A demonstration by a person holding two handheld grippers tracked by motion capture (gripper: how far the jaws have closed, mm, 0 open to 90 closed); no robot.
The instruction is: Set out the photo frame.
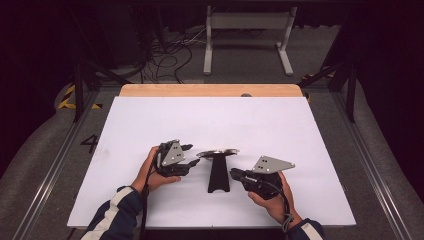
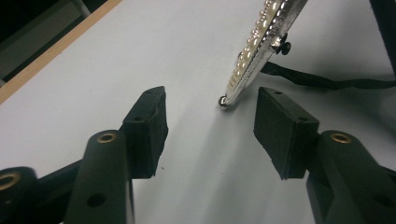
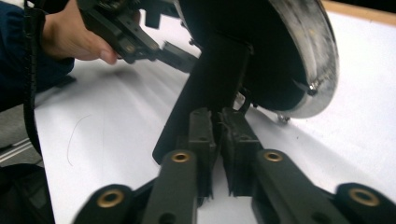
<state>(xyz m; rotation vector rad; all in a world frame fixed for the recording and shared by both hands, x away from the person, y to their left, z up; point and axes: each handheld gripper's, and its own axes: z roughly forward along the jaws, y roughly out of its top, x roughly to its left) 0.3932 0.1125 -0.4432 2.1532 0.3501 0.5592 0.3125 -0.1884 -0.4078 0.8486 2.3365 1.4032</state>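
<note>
The round silver disc with a pearl-beaded rim on a black flat stand sits on the white surface, near the centre of its near half, between both tools. The right hand-held gripper has its jaws closed narrow; whether they pinch the stand's black edge cannot be told. The left hand-held gripper is spread wide, its pads flanking the disc's beaded rim without contact. Judged progress: approach is complete; left-side grasp remains.

1 round mirror on black stand, mid-table near front edge; 2 grippers, left & right; 2 hands.
</note>
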